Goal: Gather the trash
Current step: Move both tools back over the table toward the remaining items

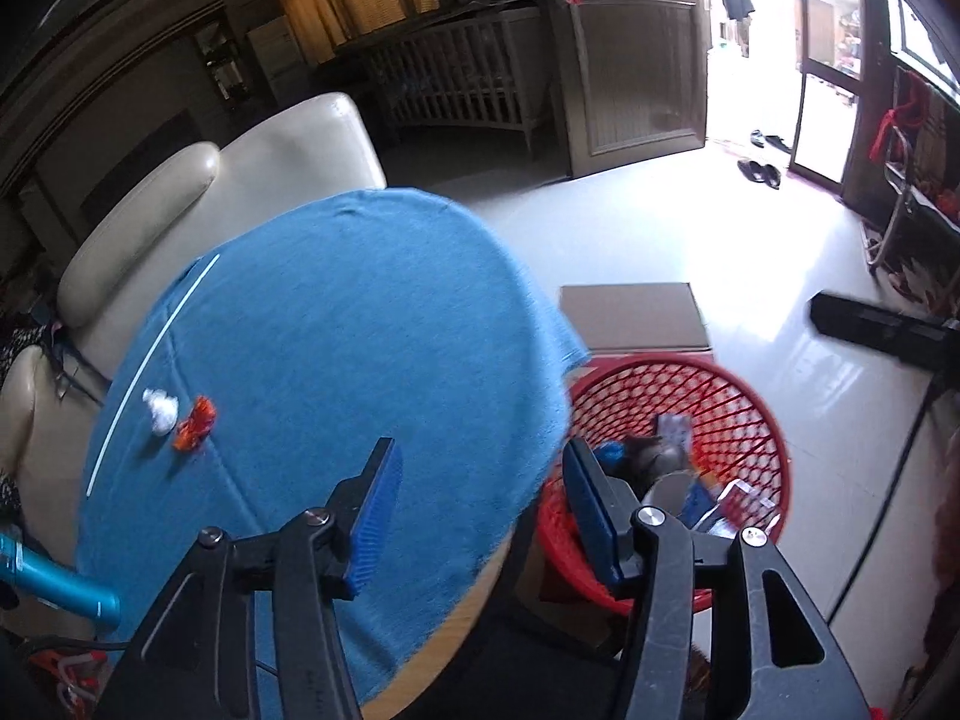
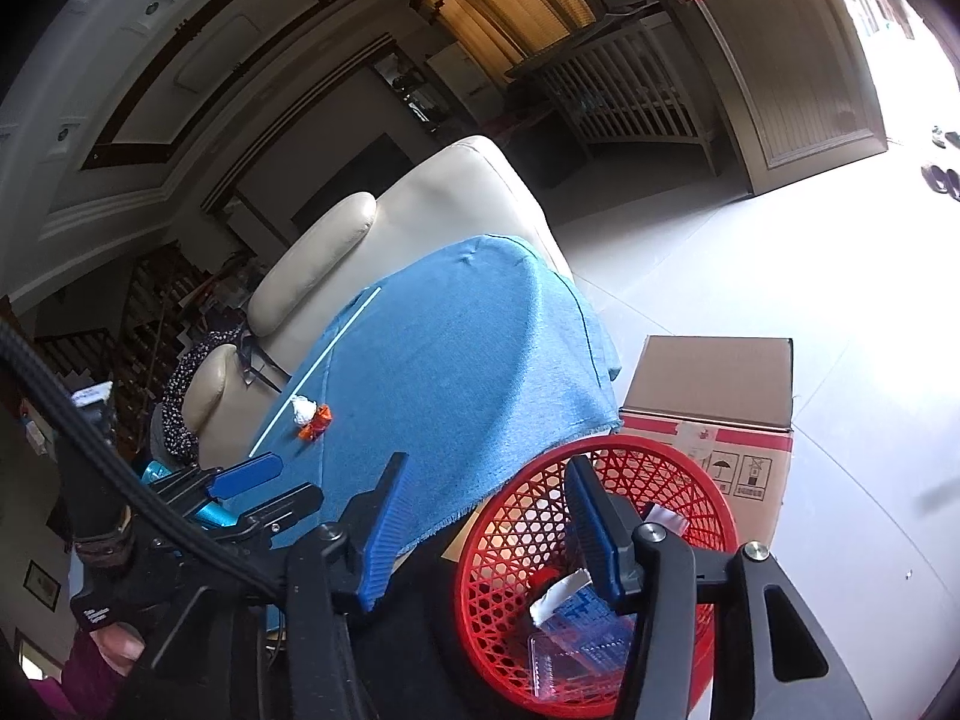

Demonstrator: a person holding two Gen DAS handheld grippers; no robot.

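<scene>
A crumpled white paper ball (image 1: 159, 411) and an orange-red wrapper (image 1: 195, 432) lie side by side on the blue tablecloth (image 1: 336, 330), toward its left side; both also show in the right wrist view, the paper (image 2: 303, 409) and the wrapper (image 2: 316, 422). A red mesh basket (image 1: 720, 408) with several pieces of trash stands on the floor right of the table, also in the right wrist view (image 2: 528, 510). My left gripper (image 1: 480, 468) is open and empty over the table's near edge. My right gripper (image 2: 486, 486) is open and empty above the basket.
A cardboard box (image 2: 714, 384) stands behind the basket. A cream leather armchair (image 1: 198, 210) sits behind the table. A teal cylinder (image 1: 54, 582) lies at the table's left front. A white straw-like stick (image 1: 150, 360) lies along the cloth's left edge.
</scene>
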